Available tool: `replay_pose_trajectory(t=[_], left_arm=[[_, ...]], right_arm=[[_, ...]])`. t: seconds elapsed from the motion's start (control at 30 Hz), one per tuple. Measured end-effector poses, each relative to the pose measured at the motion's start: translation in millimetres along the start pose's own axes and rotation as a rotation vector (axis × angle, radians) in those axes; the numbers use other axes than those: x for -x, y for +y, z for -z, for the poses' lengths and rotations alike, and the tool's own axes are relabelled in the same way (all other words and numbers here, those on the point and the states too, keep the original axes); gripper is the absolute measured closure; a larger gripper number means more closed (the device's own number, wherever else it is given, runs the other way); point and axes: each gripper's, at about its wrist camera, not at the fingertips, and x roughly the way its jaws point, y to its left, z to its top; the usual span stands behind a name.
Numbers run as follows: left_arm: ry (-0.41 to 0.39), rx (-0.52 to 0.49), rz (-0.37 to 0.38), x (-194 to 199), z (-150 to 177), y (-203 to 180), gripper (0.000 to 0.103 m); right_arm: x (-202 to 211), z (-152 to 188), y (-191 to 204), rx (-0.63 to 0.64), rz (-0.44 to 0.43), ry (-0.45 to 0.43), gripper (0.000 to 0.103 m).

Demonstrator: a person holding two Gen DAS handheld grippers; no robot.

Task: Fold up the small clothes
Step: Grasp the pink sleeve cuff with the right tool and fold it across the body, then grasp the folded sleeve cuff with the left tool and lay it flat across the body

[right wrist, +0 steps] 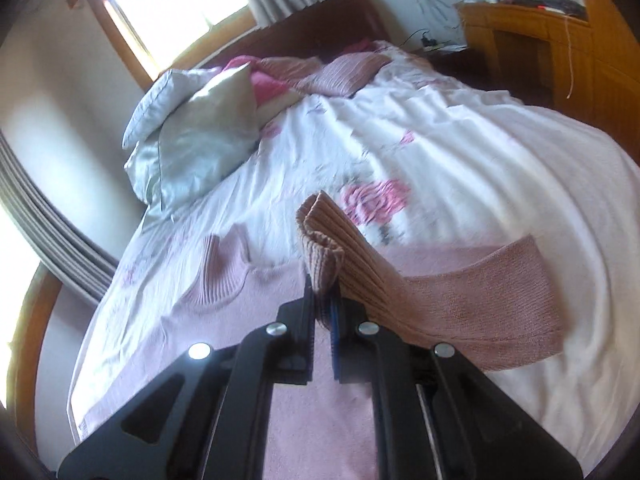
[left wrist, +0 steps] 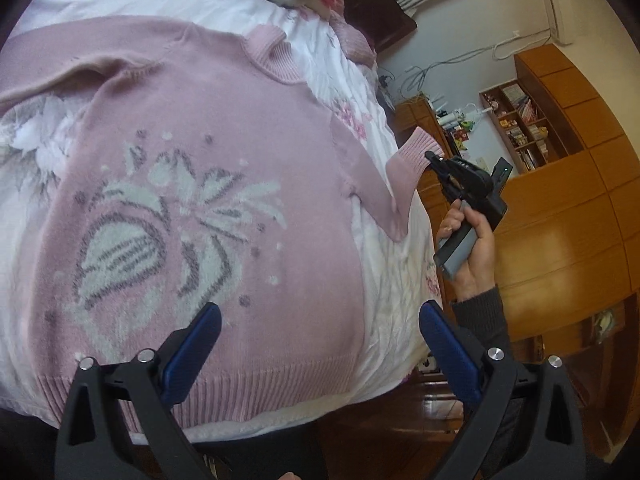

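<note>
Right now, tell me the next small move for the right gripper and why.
Probably carry the sleeve cuff inward across the sweater body. The right gripper is shut on the cuff, lifted off the bed, while the left gripper hangs open above the hem.

Daylit room, heavy fisheye curvature, dark corners.
The window (right wrist: 176,8) was blown out to white glare; the bedsheet (right wrist: 460,152) looked smeared, possibly motion blur; the left view was sharper.
</note>
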Motion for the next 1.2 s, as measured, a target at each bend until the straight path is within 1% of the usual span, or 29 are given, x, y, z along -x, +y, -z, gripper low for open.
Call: replay_pose_trajectory(t=[0.03,0.13,0.17,0.23,0.27,0.3,0.33,0.37,0.4,0.43,0.47,0.5,0.53,0.57,0.6,0.63,0.7,0.73,0.77,0.83,0.9,0.97,1.0,1.03,1.07,1.1,1.13,1.17,1.2], left_arm=[[0.012,0.012,-0.013,-2.9,-6.1,4.1,0.004],[0.054,0.067,0.007,-17.8,-24.8,20.5,0.004],[0.062,0.077,-0.002,-22.7,-29.5,25.8,0.004],[0.07,0.043,-0.016,-34.5,-44.6,24.8,0.004],[0.059,0.007,-0.028,-39.5,-53.2,21.8,0.004],[0.044,-0.024,-0.054,-45.1,-61.1,18.2,0.004],[0.027,-0.052,-0.067,-51.8,-69.8,13.6,0.004],[0.018,-0.075,-0.068,-59.9,-77.7,8.9,0.004],[0.018,-0.086,-0.058,-69.9,-87.0,5.5,0.004],[0.026,-0.079,-0.024,-83.0,-96.4,2.3,0.004],[0.044,-0.06,0.014,-98.2,-106.5,0.4,0.004],[0.067,-0.028,0.049,-115.0,-115.6,-1.7,0.004],[0.09,0.0,0.081,-134.2,-124.9,-4.9,0.004],[0.114,0.006,0.103,-154.4,-133.2,-9.4,0.004],[0.134,-0.001,0.108,-175.5,-142.3,-14.1,0.004],[0.146,-0.011,0.092,-195.7,-147.6,-17.4,0.004],[0.159,-0.012,0.028,-229.8,-157.9,-20.2,0.004],[0.17,-0.012,-0.012,-245.0,-163.2,-21.0,0.004],[0.182,-0.011,-0.031,-257.0,-166.4,-21.5,0.004],[0.21,-0.024,-0.036,-276.7,-173.0,-26.6,0.004],[0.244,-0.05,-0.018,-288.8,-176.8,-35.6,0.004],[0.273,-0.063,-0.061,-299.1,-181.5,-40.2,0.005],[0.282,-0.061,-0.086,-300.9,-183.0,-40.4,0.008],[0.28,-0.059,-0.119,-302.2,-185.6,-39.5,0.019],[0.276,-0.058,-0.151,-302.2,-187.6,-38.7,0.044],[0.273,-0.052,-0.176,-301.3,-190.1,-37.2,0.056],[0.269,-0.042,-0.185,-298.8,-191.5,-36.0,0.076],[0.266,-0.035,-0.192,-296.0,-193.0,-34.6,0.091],[0.262,-0.035,-0.194,-293.3,-194.0,-34.7,0.096]], right_arm=[[-14.2,12.2,15.8,0.027,0.009,0.027,0.098],[-64.5,49.9,47.9,0.109,0.052,0.117,0.098],[-79.2,64.5,54.9,0.147,0.073,0.148,0.098],[-102.3,96.0,65.7,0.21,0.112,0.202,0.097],[-110.3,106.2,67.5,0.228,0.123,0.229,0.092],[-111.5,115.5,68.1,0.238,0.124,0.239,0.089],[-108.5,119.5,69.9,0.254,0.114,0.23,0.081],[-102.5,121.3,71.9,0.267,0.092,0.225,0.064],[-92.8,122.7,71.6,0.272,0.074,0.219,0.054],[-77.8,125.2,71.2,0.271,0.067,0.195,0.043],[-60.9,128.5,68.4,0.264,0.055,0.168,0.041],[-46.0,134.0,64.5,0.253,0.035,0.16,0.041],[-25.9,142.5,60.3,0.227,-0.002,0.155,0.041],[-7.1,151.1,56.2,0.196,-0.037,0.143,0.041],[10.9,161.8,51.5,0.167,-0.069,0.134,0.04],[31.5,176.3,46.3,0.133,-0.103,0.13,0.039],[68.6,207.7,36.9,0.084,-0.151,0.131,0.038],[85.2,224.4,32.5,0.076,-0.155,0.134,0.038],[100.6,240.3,27.9,0.07,-0.155,0.137,0.038],[125.6,266.2,18.1,0.051,-0.145,0.148,0.037],[142.2,284.7,5.1,0.0,-0.149,0.164,0.036],[151.5,298.0,-8.4,-0.074,-0.155,0.189,0.034],[154.4,302.8,-12.9,-0.106,-0.164,0.2,0.034],[156.4,305.6,-15.3,-0.13,-0.171,0.208,0.034],[159.2,307.4,-15.8,-0.143,-0.175,0.206,0.034],[161.9,308.9,-15.4,-0.152,-0.18,0.198,0.034],[164.0,310.3,-14.4,-0.162,-0.185,0.194,0.034],[165.1,311.1,-13.3,-0.174,-0.194,0.193,0.034],[165.9,311.6,-12.1,-0.186,-0.203,0.19,0.034]])
